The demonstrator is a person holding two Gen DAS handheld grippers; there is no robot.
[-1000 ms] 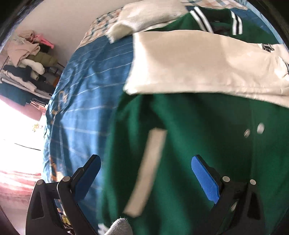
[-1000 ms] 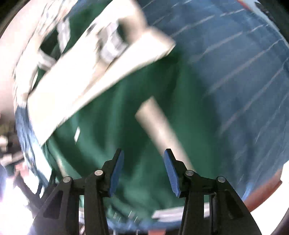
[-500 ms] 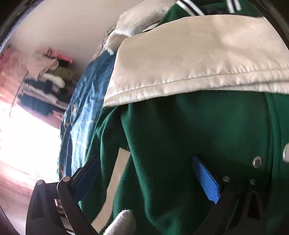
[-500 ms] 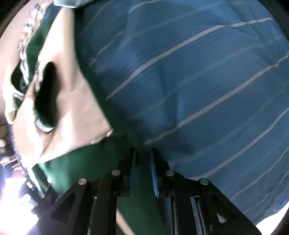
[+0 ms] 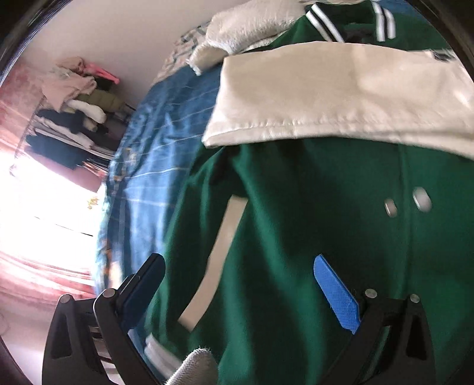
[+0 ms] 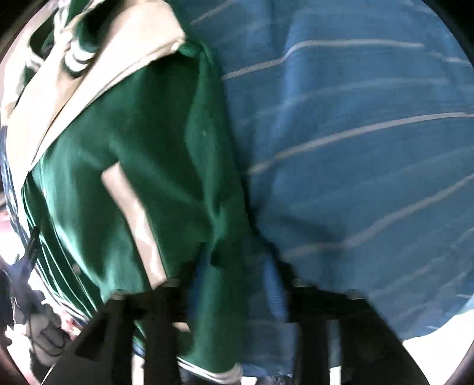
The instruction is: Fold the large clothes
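A green varsity jacket lies on a blue striped bedspread, with one cream sleeve folded across its chest. My left gripper hovers open over the jacket's lower front, its fingers straddling a cream pocket trim without touching it. In the blurred right wrist view, the jacket fills the left half and the bedspread the right. The jaws of my right gripper are opening, and the jacket's green side edge runs between them.
A white fluffy blanket lies at the head of the bed beyond the jacket's striped collar. A rack piled with clothes stands by the wall at left, next to a bright window. A grey-gloved fingertip shows at the bottom edge.
The left gripper has drawn back from the jacket, so more of the bed shows. The right gripper's jaws, nearly together half a second ago, have widened around the jacket's side edge.
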